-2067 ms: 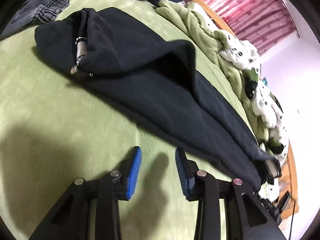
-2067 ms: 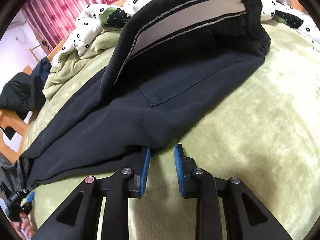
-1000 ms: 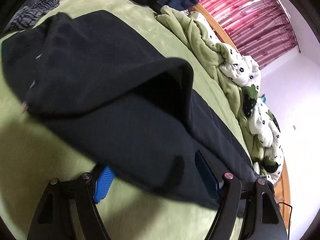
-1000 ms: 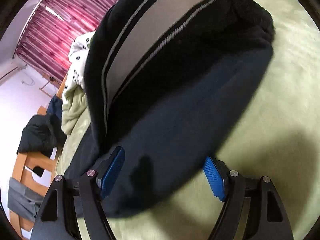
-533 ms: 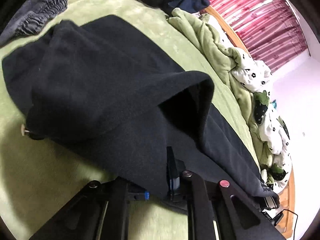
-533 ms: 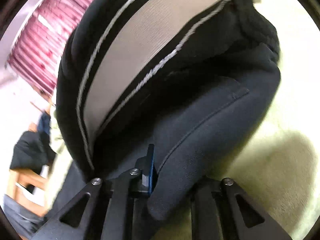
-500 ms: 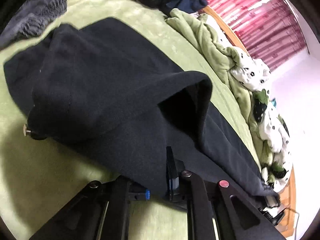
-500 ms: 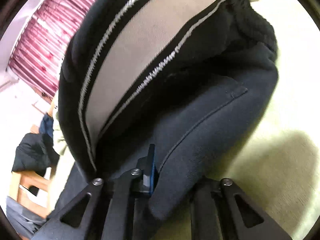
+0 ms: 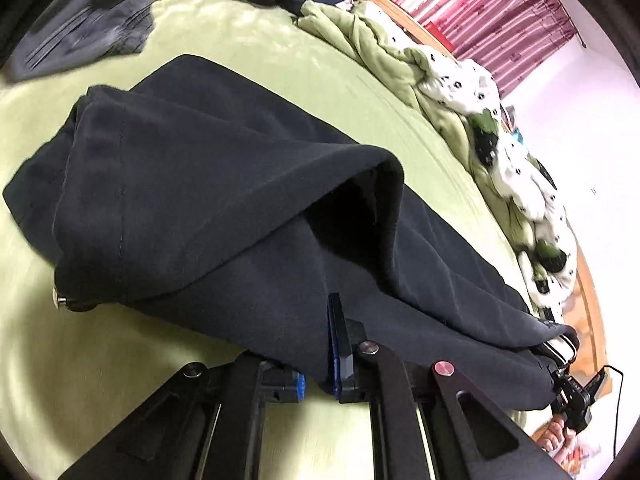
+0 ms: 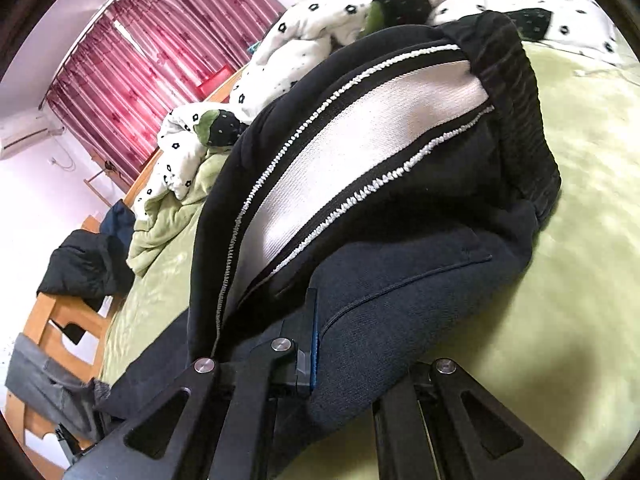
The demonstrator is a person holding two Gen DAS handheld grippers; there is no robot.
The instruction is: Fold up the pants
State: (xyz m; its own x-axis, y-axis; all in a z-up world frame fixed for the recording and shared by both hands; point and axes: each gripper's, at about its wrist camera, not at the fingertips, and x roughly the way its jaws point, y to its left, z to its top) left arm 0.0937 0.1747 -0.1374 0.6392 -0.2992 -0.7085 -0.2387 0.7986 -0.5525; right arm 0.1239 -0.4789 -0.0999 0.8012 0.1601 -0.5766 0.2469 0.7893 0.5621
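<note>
Between both tools: pants (image 9: 224, 200) ran lengthwise, left tool (image 9: 316, 360) and right tool (image 10: 320, 344) each clamped tight on near edge.

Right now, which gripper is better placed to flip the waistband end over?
Probably right. The right gripper pinches the black pants beside the pocket, near the waistband; the left gripper grips farther along.

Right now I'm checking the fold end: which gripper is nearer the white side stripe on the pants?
Right. The right gripper is clamped on the pants just below the white stripe; the left gripper grips plain dark fabric, no stripe nearby.
</note>
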